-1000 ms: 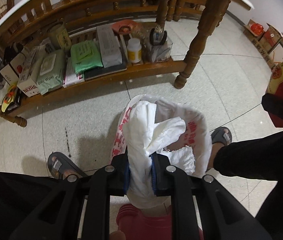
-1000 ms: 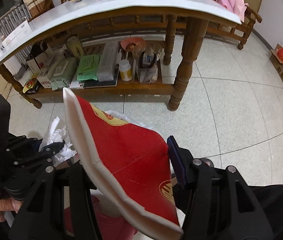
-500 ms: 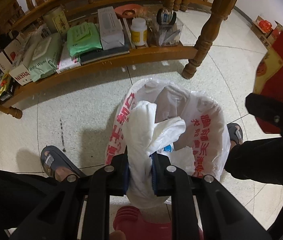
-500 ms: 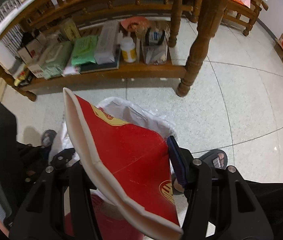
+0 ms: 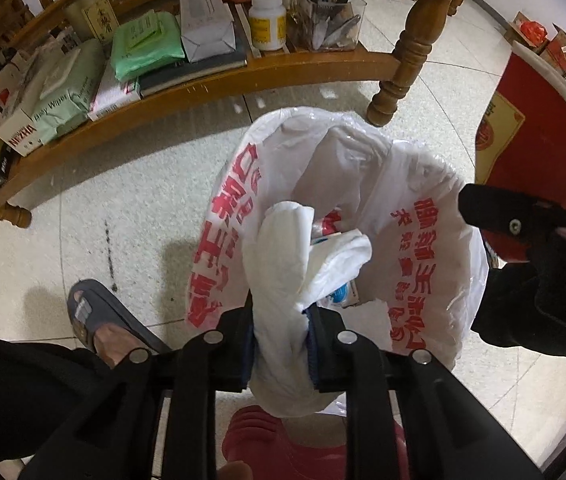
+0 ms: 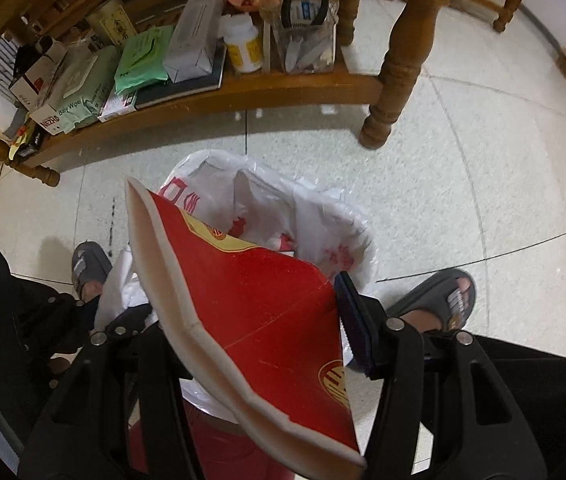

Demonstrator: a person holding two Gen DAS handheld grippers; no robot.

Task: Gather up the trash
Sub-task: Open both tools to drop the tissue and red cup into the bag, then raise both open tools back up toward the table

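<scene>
A white plastic trash bag with red print stands open on the floor; it also shows in the right wrist view. My left gripper is shut on a crumpled white wad of tissue and holds it over the bag's near rim. My right gripper is shut on a flat red carton with a white edge, held tilted above the bag; the carton also shows at the right of the left wrist view. Some trash lies inside the bag.
A wooden table's low shelf holds wipes, boxes, a white bottle and a clear bin. A table leg stands just beyond the bag. My sandalled feet flank the bag. A red stool is under the grippers.
Both grippers have moved down and forward towards the bag, which now looks larger and closer. The tissue and the carton stay gripped.
</scene>
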